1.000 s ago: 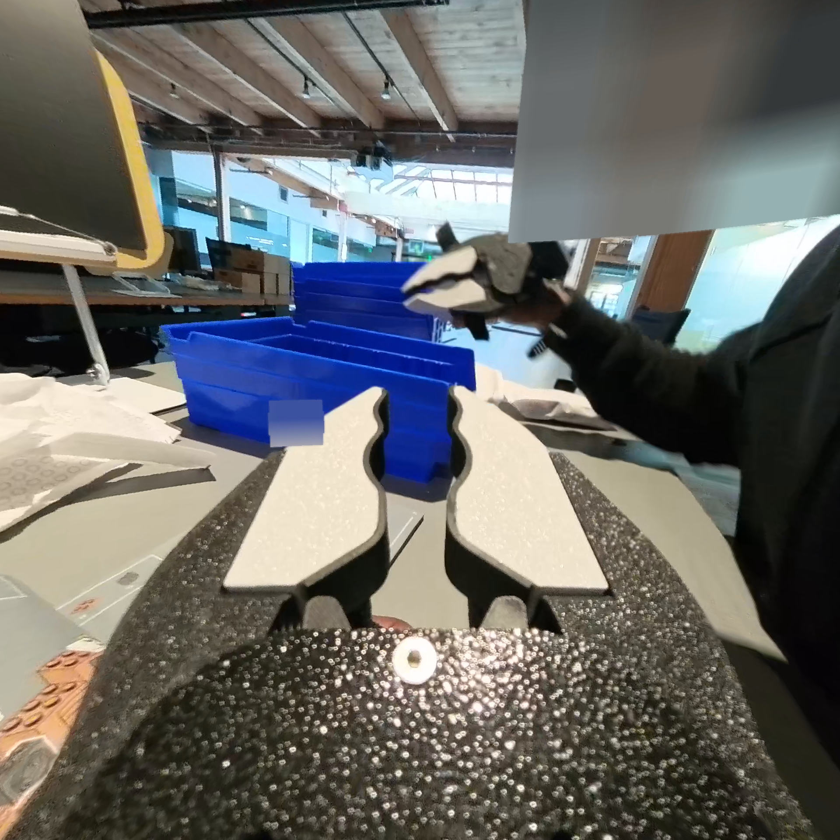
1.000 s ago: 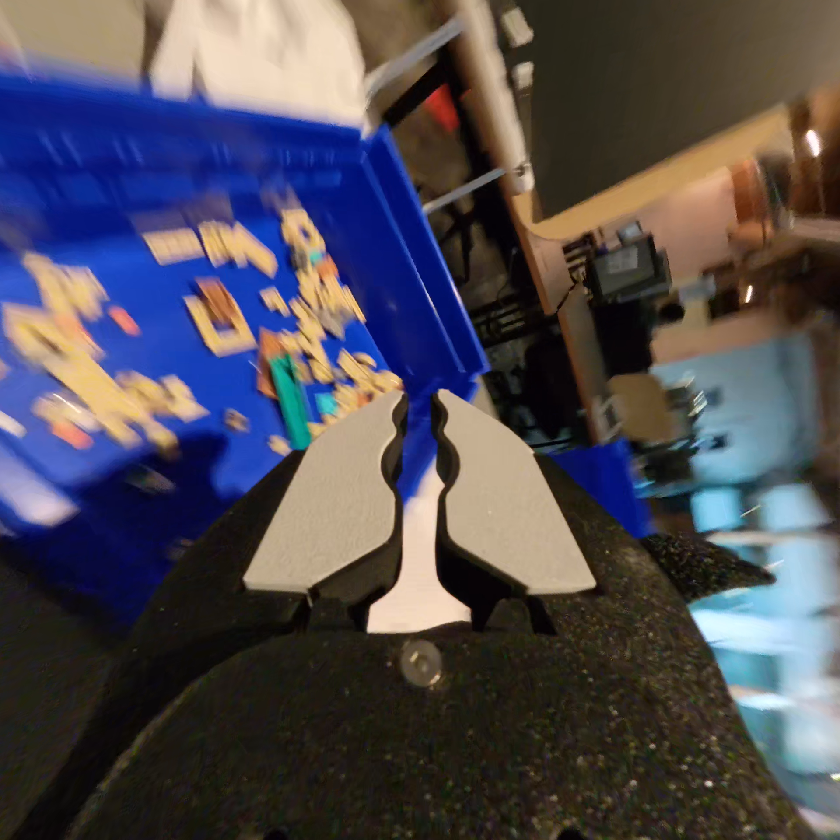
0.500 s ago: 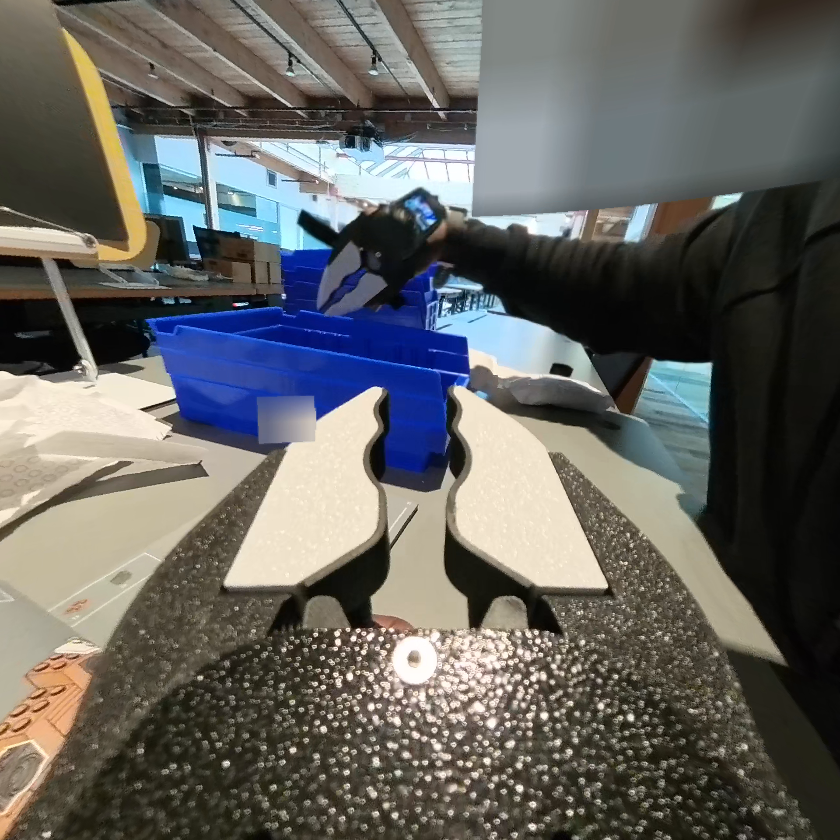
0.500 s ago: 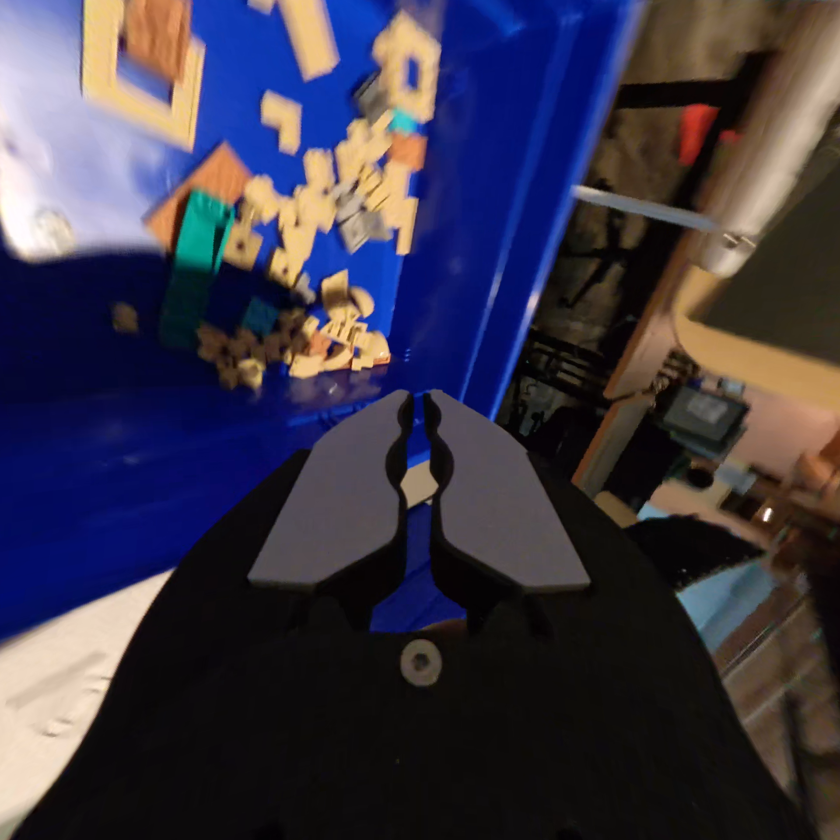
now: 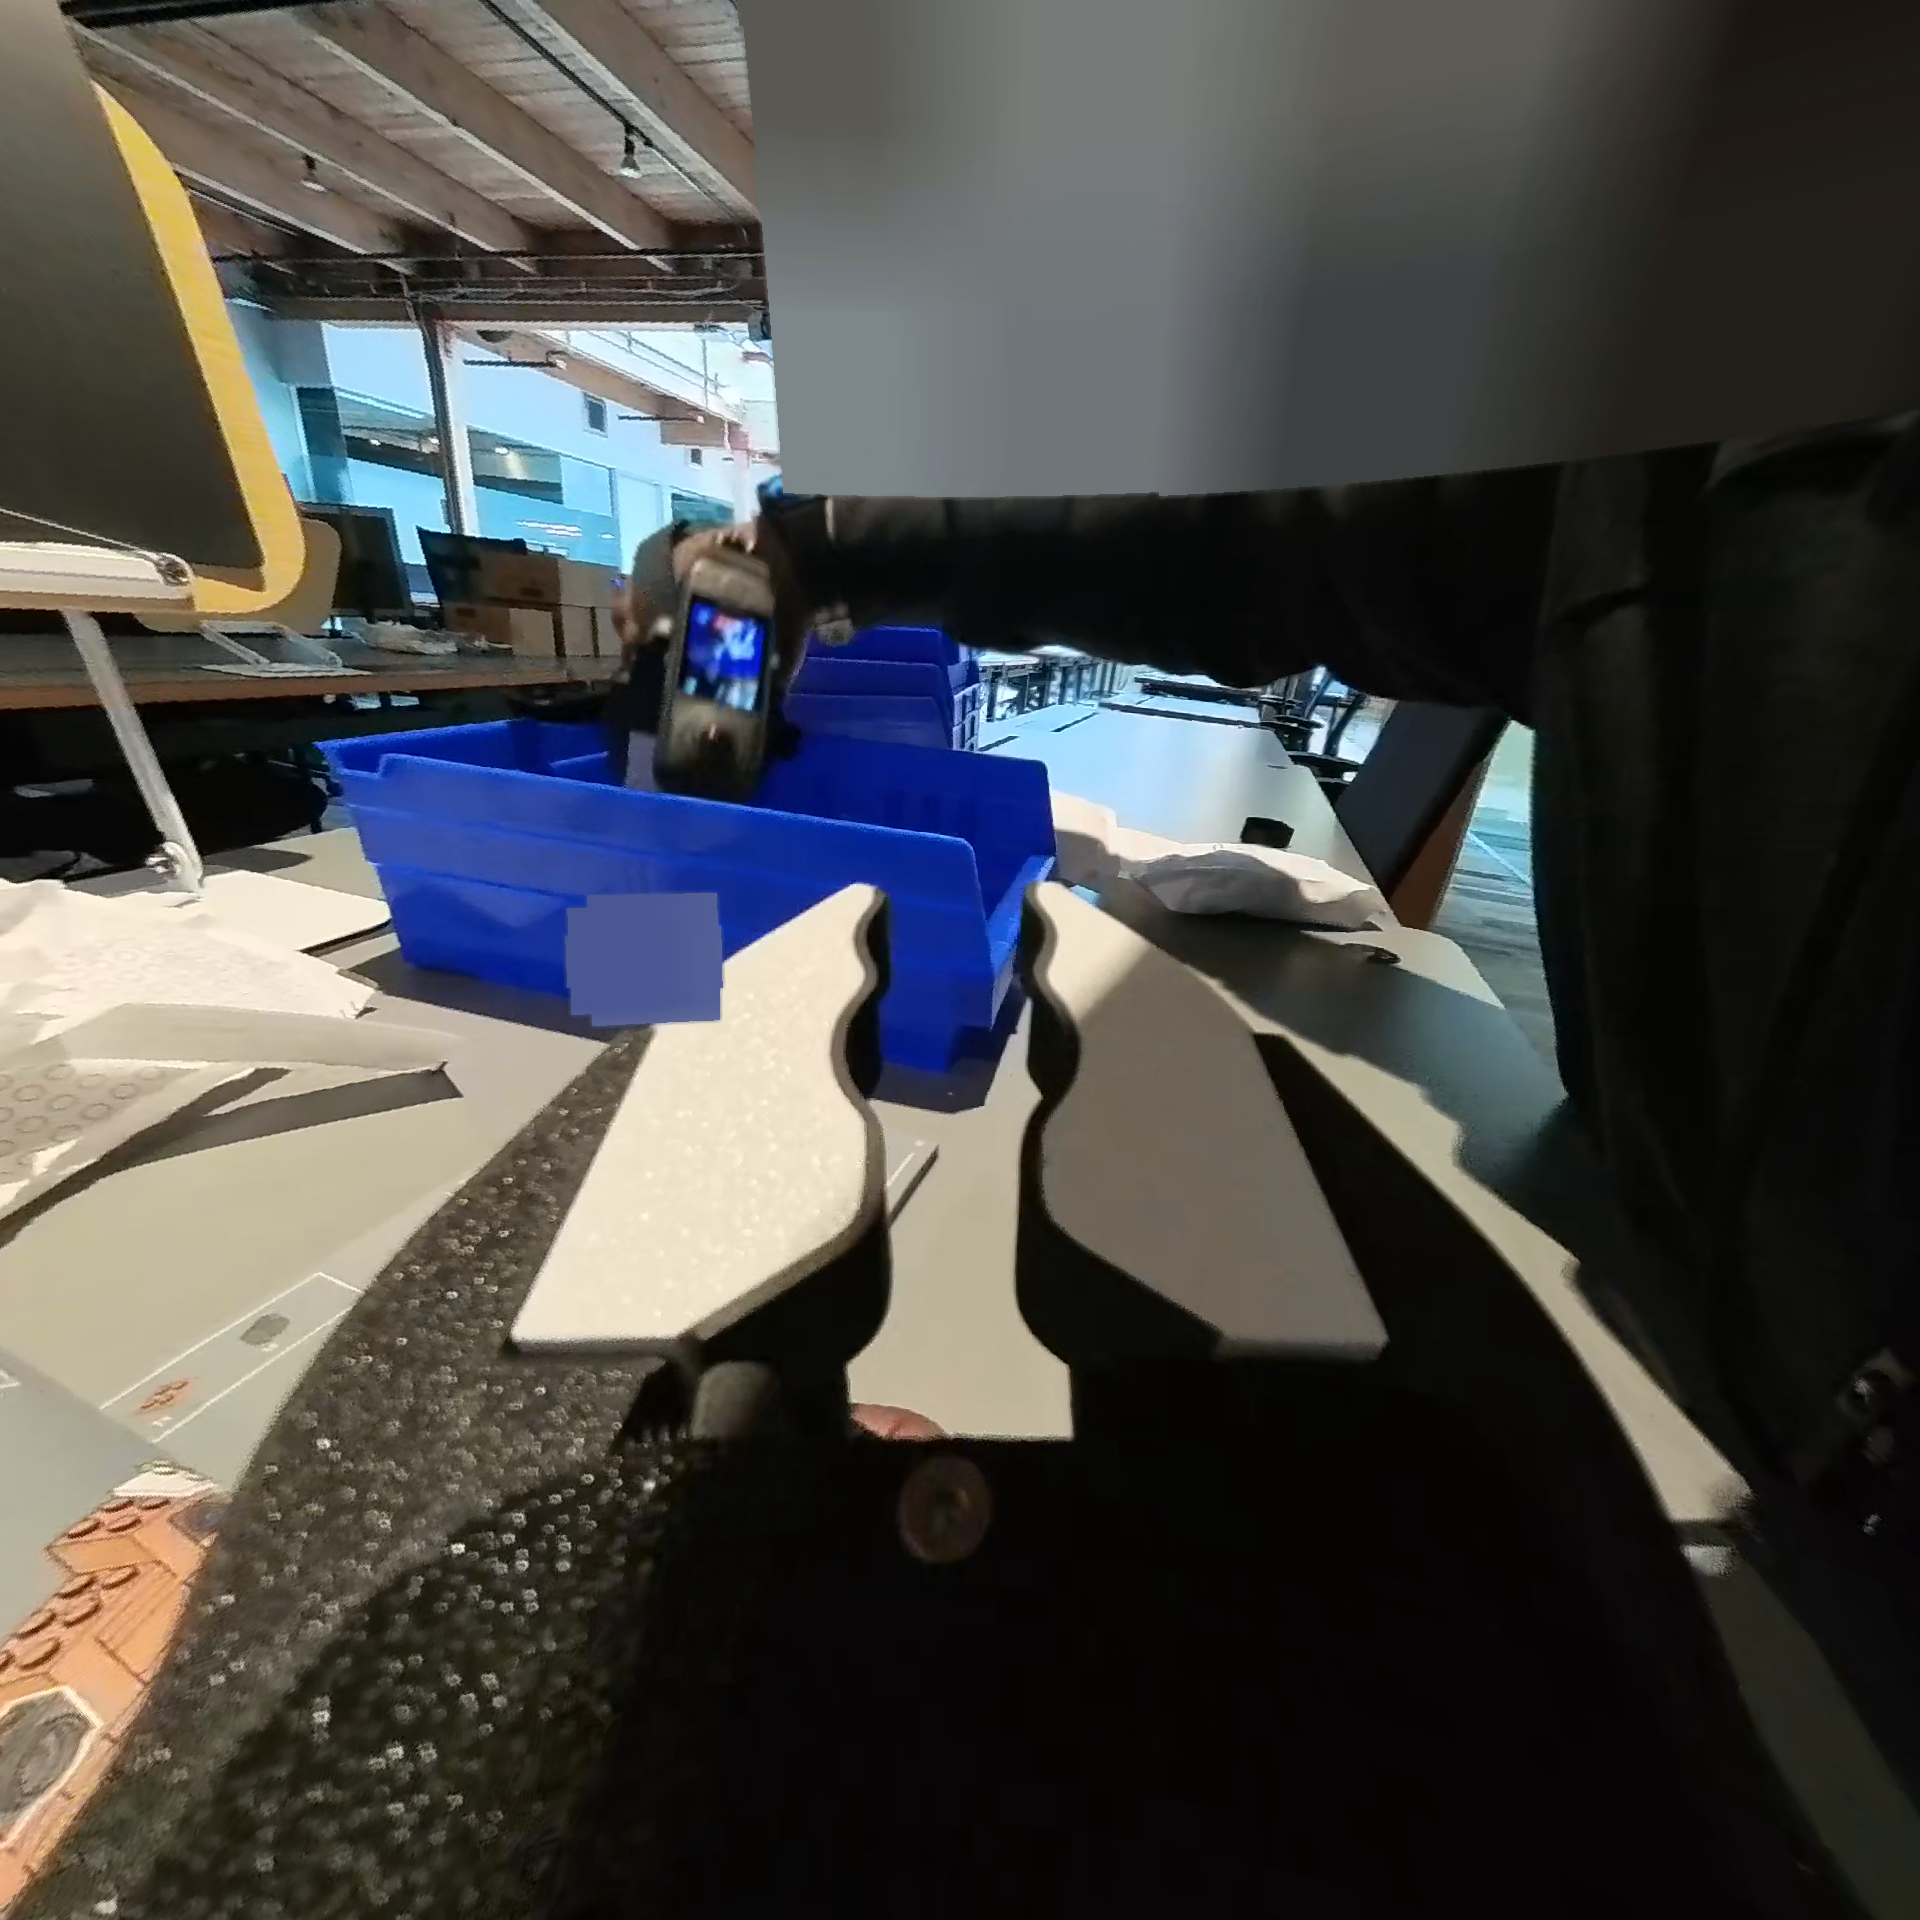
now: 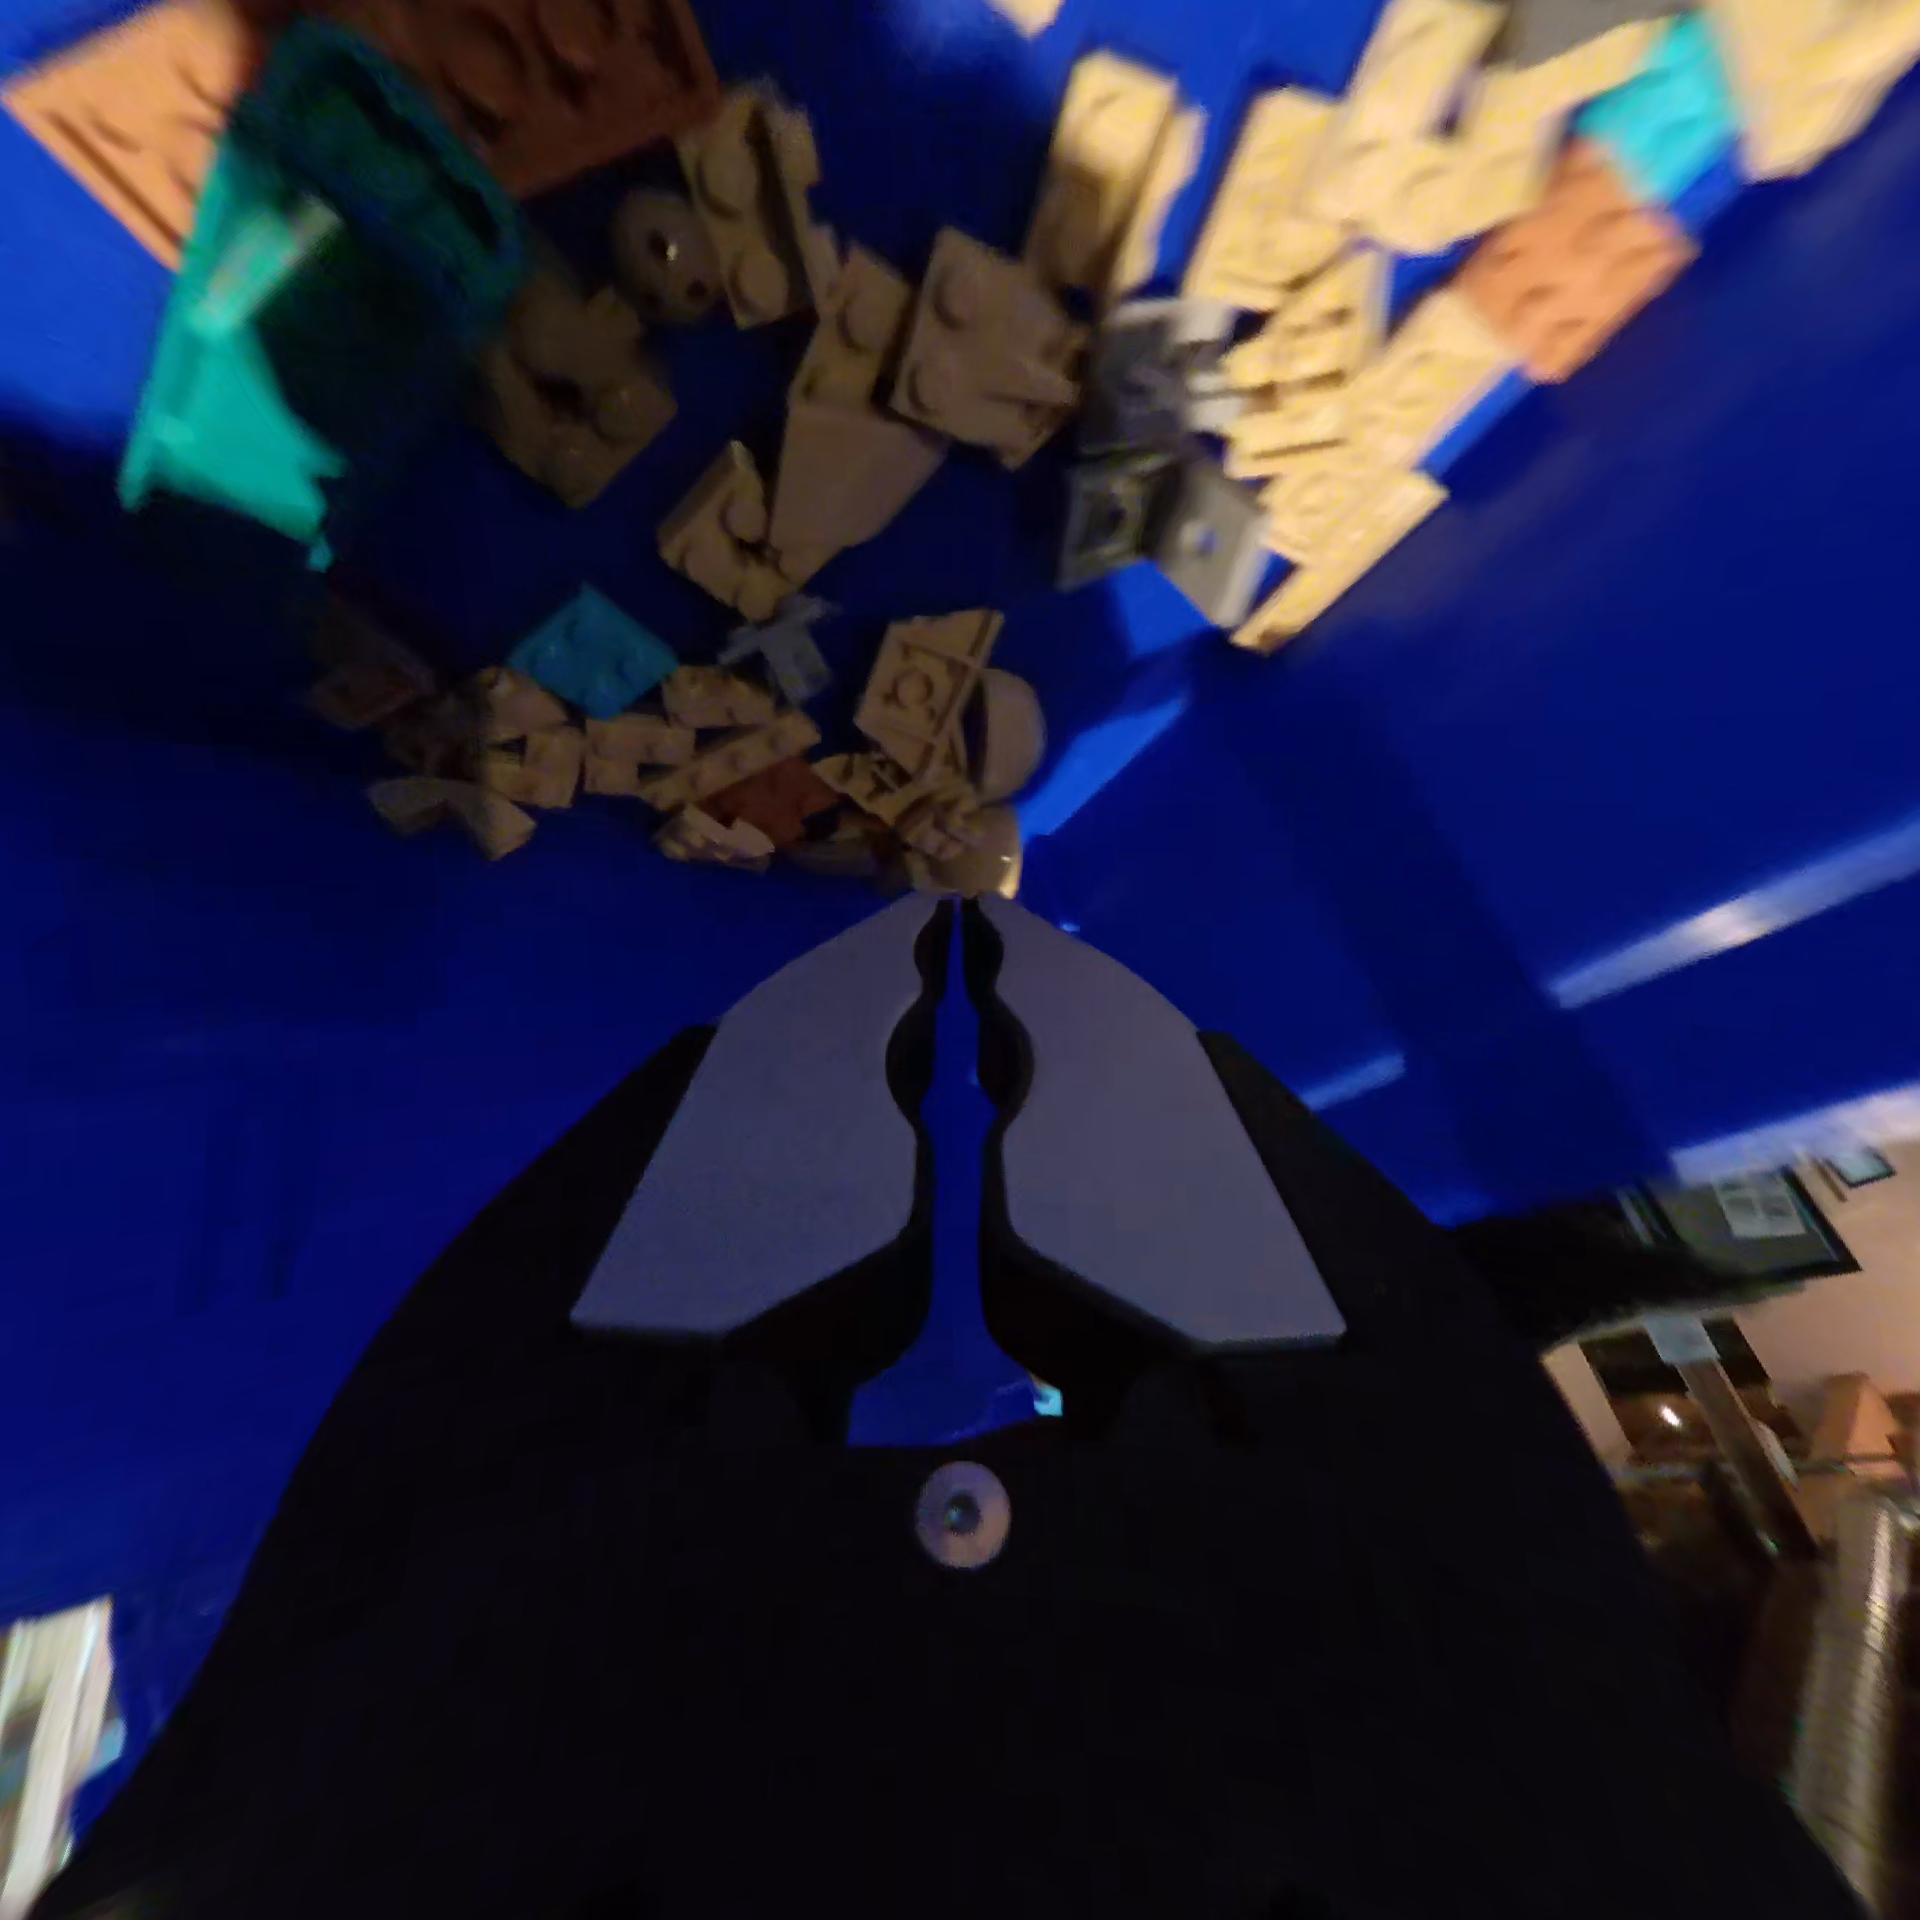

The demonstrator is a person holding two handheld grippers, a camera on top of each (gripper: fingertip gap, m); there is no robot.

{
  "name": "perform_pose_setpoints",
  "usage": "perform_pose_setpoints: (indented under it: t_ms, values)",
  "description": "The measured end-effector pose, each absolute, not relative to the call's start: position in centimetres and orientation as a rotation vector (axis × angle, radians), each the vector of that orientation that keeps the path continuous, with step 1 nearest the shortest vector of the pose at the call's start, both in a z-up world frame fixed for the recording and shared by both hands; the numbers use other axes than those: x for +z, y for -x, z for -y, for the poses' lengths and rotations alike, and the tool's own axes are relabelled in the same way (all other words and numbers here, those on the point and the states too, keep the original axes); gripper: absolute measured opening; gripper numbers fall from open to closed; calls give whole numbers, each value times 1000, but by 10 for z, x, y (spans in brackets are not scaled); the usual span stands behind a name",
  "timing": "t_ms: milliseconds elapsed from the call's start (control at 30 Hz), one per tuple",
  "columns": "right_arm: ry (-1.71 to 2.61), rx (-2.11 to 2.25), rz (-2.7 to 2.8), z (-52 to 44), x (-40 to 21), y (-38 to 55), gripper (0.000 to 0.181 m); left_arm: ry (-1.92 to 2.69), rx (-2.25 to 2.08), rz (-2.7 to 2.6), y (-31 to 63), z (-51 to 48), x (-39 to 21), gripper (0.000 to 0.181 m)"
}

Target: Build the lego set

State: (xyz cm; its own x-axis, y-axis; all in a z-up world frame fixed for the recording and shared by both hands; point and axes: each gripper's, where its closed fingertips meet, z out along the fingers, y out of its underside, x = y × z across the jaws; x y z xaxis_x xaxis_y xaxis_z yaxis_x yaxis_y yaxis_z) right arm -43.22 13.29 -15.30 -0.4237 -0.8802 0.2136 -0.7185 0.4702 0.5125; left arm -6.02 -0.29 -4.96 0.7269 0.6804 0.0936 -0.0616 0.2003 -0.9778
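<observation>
**A:** ok what's the setup, biggest stuff first?

**B:** Grey table (image 5: 1299,1049), with a person's dark sleeve (image 5: 1195,582) reaching across it from the right. Middle of the table is a blue bin (image 5: 675,831), more blue bins (image 5: 894,686) stacked behind it. Crumpled white paper (image 5: 135,997) sits left of the bin, a white bag (image 5: 1247,883) to its right, and an orange printed sheet (image 5: 94,1600) shows in the bottom left corner.

**A:** and the grippers?

**B:** Left gripper (image 5: 951,914) hangs low over the table just in front of the bin, jaws set apart with nothing between them. The bin's front wall blocks its view of what's inside. Right gripper (image 6: 954,906) is tipped down into the bin, jaws nearly touching, only a thin slit at the tips, nothing pinched that I can see.

**A:** where's the lego?

**B:** Loose lego pieces (image 6: 748,758) lie on the bin floor, mostly tan, piled right ahead of the right gripper's tips. There's a teal piece (image 6: 260,343) further back on the left, a small light-blue plate (image 6: 592,660) and a few grey bits (image 6: 1153,499). It's blurry, so I can't tell if the tips touch the pile.
</observation>
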Motion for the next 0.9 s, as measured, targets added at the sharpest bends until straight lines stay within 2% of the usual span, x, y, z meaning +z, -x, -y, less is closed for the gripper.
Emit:
perform_pose_setpoints:
  t_ms: [200, 400, 500, 700, 900]
  values:
    - [-1302, -658, 2225, -138, -169, 437, 0, 1255, 547, 594, 58, 6, -47, 23]
    - [-1232, -439, 2355, -121, -172, 417, 1, 1257, 541, 601, 59, 5, -47, 22]
    - [-1131, -331, 2340, -116, -155, 420, 10, 1231, 547, 620, 64, 11, -45, 22]
    - [-706, 186, 2432, -142, -86, 406, 16, 1290, 546, 700, 104, 18, -13, 22]
    - [-283, 759, 2366, -205, -37, 334, 17, 1828, 534, 585, 210, -55, 21, 22]
